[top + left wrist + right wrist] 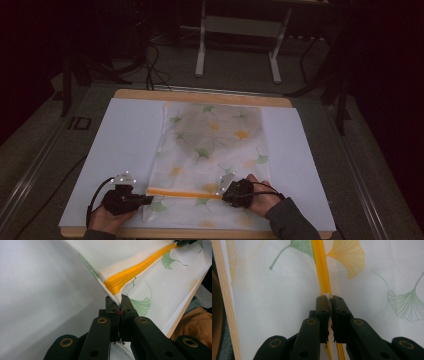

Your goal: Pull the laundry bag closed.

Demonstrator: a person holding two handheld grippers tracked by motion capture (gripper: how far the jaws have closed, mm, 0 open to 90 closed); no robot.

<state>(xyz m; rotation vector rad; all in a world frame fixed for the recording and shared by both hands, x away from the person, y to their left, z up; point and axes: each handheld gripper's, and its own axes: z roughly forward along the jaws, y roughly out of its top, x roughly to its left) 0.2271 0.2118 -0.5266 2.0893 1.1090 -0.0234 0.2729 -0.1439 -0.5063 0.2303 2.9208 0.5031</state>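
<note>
The left claw (119, 305) is pressed together on the left end of the mesh bag (215, 150), pinching the corner where the orange zipper (135, 272) begins; the fabric rises in a small peak out of the jaws. In the high view this claw (148, 199) sits at the near left of the bag, held in the person's left hand (107, 216).

The right claw (329, 301) is also pressed together, its jaws closed right on the zipper (322, 267), which runs straight away from the tips. From above, the right claw (225, 195) sits at the right end of the visible orange line, with the right hand (260, 200) behind it.

The zipper (182, 192) stretches left to right between the two claws, near the bag's near edge. The bag is white with green and orange leaf prints and lies flat, its far end holding a grey shape under the mesh. It rests on a white sheet (125, 145) covering the wooden table (200, 95).
</note>
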